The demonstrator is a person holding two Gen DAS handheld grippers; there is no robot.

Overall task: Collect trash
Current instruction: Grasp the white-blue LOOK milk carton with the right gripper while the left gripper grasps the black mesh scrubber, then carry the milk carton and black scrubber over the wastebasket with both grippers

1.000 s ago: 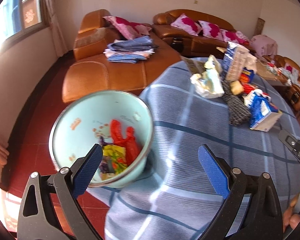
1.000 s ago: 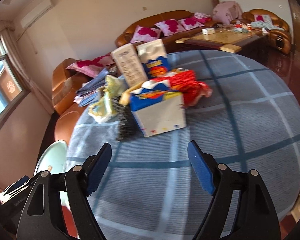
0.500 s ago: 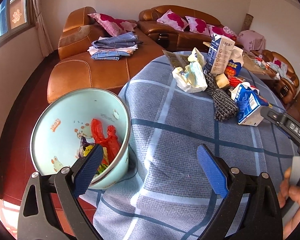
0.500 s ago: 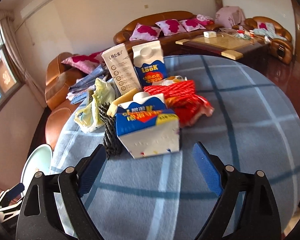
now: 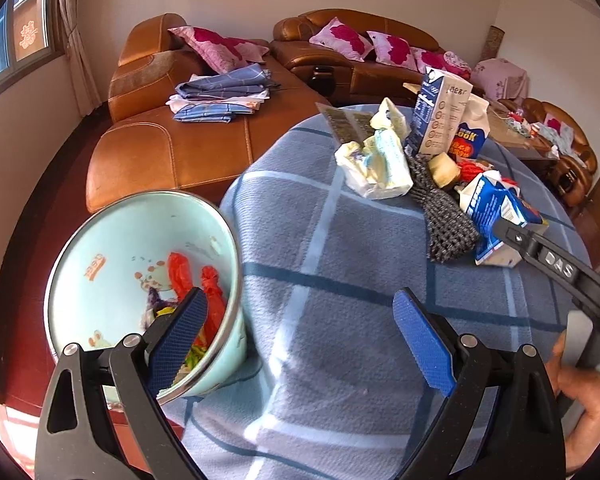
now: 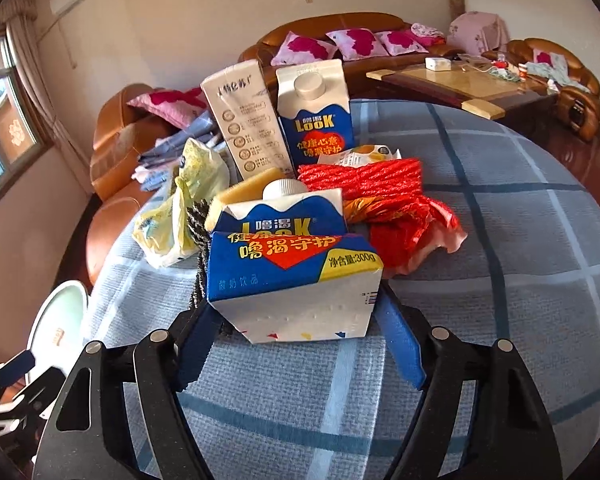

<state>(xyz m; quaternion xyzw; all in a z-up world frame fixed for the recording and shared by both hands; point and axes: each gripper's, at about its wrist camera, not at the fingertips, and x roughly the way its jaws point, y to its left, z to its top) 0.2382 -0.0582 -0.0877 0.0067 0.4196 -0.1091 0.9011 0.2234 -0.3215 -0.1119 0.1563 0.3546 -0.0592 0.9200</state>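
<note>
Right tool point(image 6: 296, 344) straddles the toppled blue-and-white carton point(image 6: 296, 280) at the near edge of the litter pile on the surface point(image 6: 500, 320) — jaws just closing in, pads flanking its sides, contact not certain. Left tool point(image 5: 300, 336) open, empty, beside the pale bin point(image 5: 112, 264) at the surface's edge. Pick-up step; next — squeeze firmly, lift, carry to the bin.

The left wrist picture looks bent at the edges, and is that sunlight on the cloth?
Left wrist view: fisheye lens curves the walls and darkens the corners; a pale sunlit patch lies on the blue checked tablecloth. Right wrist view: same curving, and the lying blue carton looms large but stays sharp.
</note>
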